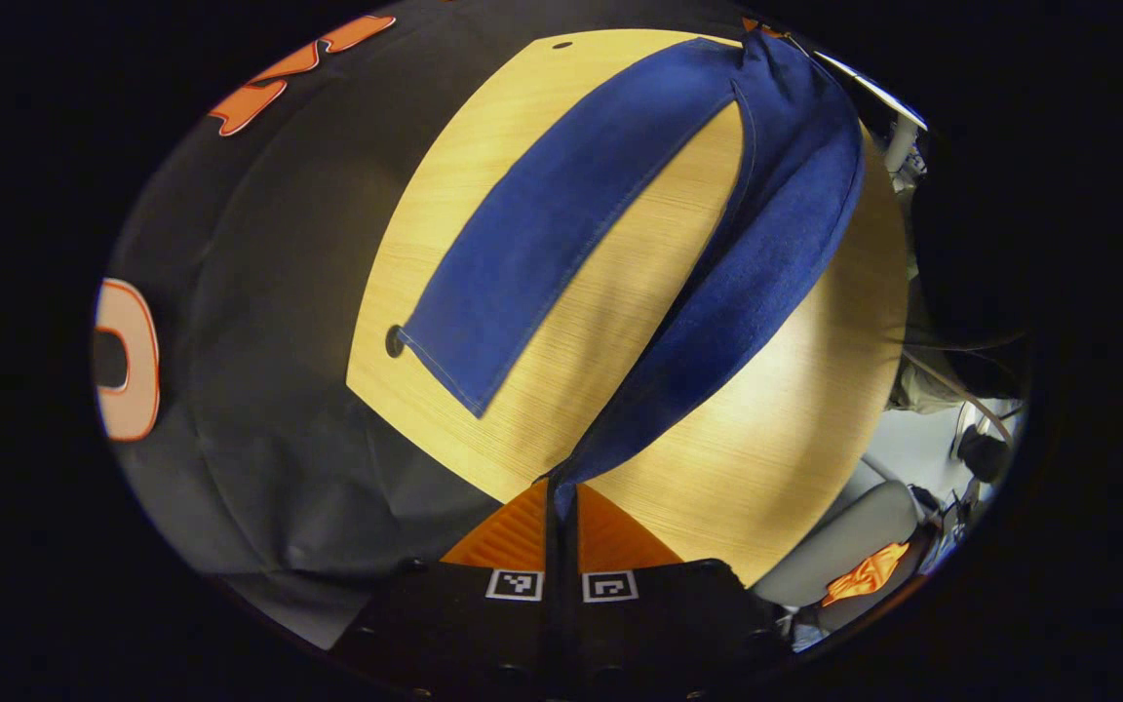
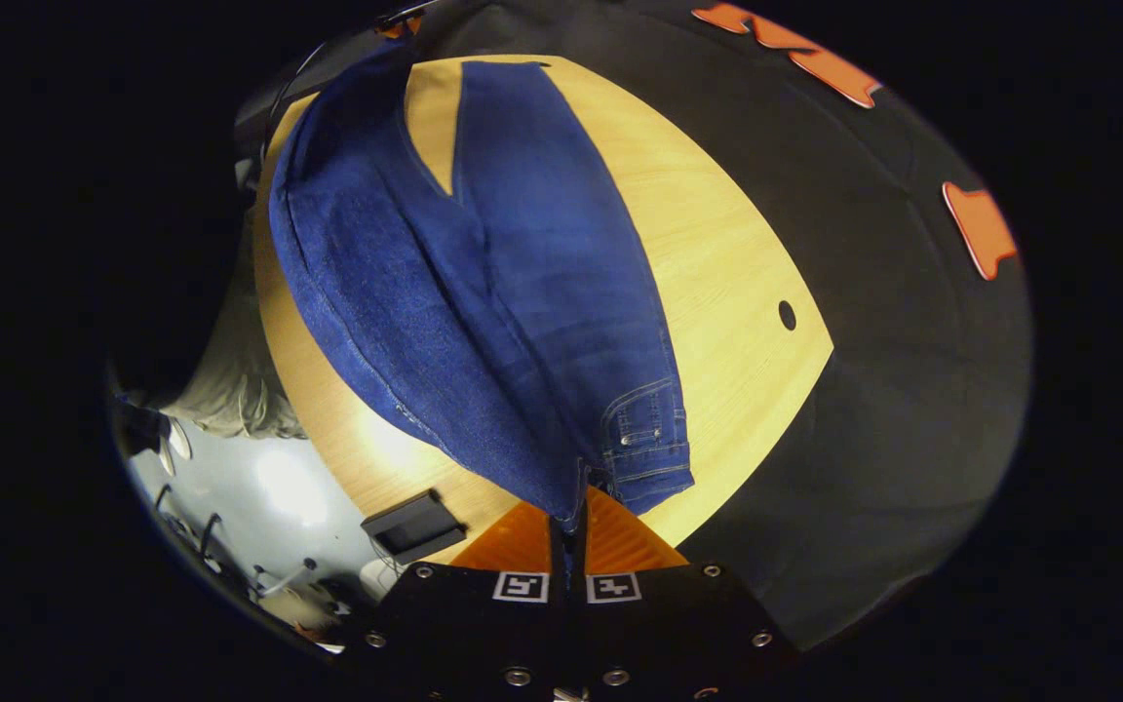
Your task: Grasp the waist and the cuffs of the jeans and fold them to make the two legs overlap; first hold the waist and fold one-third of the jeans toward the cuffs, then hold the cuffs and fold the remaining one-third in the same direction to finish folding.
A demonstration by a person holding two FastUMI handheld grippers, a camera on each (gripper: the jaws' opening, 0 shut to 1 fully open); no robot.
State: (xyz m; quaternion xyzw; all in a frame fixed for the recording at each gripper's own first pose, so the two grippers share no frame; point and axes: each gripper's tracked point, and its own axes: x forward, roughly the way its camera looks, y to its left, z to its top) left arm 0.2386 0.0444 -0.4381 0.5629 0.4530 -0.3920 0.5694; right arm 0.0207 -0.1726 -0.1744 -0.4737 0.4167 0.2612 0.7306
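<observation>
While both sets of fingers pinch denim, the left gripper point(image 1: 561, 502) clamps one leg's cuff end and the right gripper point(image 2: 571, 522) clamps the waist corner. The jeans point(image 2: 484, 292) drape lifted on the near side, with the far leg flat on the tabletop point(image 1: 776, 439). Judging by the sag: soft, fairly heavy. Grip seams and hems, not single-layer cloth.

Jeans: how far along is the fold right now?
Early stage. Both grasps look made: the left gripper is shut on a cuff, the right gripper on the waist of the jeans. In hand: one leg is lifted off the table, the other leg lies flat and apart, so the legs do not overlap yet. Left: finish that overlap, then both one-third folds.
</observation>
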